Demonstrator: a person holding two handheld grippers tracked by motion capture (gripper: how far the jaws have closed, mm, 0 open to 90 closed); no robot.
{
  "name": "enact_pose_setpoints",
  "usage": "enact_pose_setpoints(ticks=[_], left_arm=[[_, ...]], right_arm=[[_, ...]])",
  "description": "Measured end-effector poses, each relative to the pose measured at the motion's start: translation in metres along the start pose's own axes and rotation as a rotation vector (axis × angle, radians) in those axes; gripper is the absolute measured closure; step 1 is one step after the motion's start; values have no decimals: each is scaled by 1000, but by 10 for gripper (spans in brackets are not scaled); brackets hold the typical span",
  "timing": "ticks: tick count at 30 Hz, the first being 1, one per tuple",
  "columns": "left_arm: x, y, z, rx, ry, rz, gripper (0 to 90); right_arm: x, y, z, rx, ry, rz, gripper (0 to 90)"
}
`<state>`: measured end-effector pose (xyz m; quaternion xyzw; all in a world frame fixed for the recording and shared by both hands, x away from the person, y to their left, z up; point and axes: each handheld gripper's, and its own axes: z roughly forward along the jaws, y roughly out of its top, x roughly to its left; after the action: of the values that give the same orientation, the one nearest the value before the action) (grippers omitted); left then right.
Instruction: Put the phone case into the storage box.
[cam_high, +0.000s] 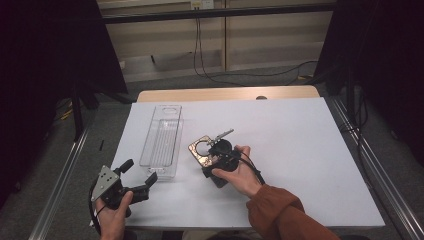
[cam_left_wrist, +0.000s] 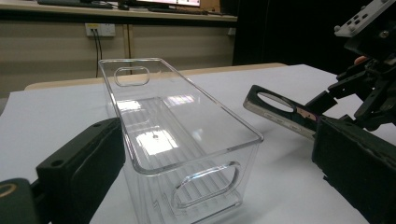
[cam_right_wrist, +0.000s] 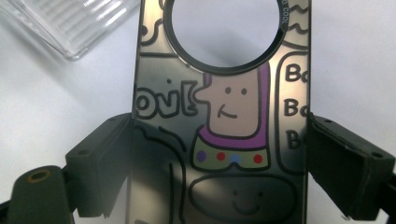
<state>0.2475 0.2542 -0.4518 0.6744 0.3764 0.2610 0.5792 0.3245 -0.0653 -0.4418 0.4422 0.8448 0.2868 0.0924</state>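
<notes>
Broadly, largest first. Table (cam_high: 300, 150): white sheet over a wooden top, wood showing along the far edge. Bin (cam_high: 162, 142): clear plastic, long and narrow, with slot handles at both ends, lying lengthwise left of centre; nothing inside it that I can see. Right gripper (cam_high: 212, 152): held near centre, just right of the bin, jaws clenched on the two long edges of the plate (cam_right_wrist: 222, 116). Left gripper (cam_high: 140, 175): held at the near left corner, jaws spread wide and released, aimed at the bin's near end, one jaw close on either side of it; whether they touch cannot be told. Plate: flat, glossy metal, large round hole at its far end, printed with cartoon figures and lettering, held tilted above the sheet, just beside the bin's near right side.
</notes>
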Motion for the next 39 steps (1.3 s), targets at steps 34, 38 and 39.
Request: enact_pose_setpoints(ticks=[34, 38, 39], left_arm=[[0, 0, 0, 3, -2, 4, 28], [-1, 0, 0, -1, -7, -1, 28], [-1, 0, 0, 1, -3, 3, 28]], right_arm=[[-26, -25, -19, -334, 107, -51, 122], [-27, -28, -22, -353, 107, -68, 121], [-27, -28, -23, -358, 111, -64, 121]])
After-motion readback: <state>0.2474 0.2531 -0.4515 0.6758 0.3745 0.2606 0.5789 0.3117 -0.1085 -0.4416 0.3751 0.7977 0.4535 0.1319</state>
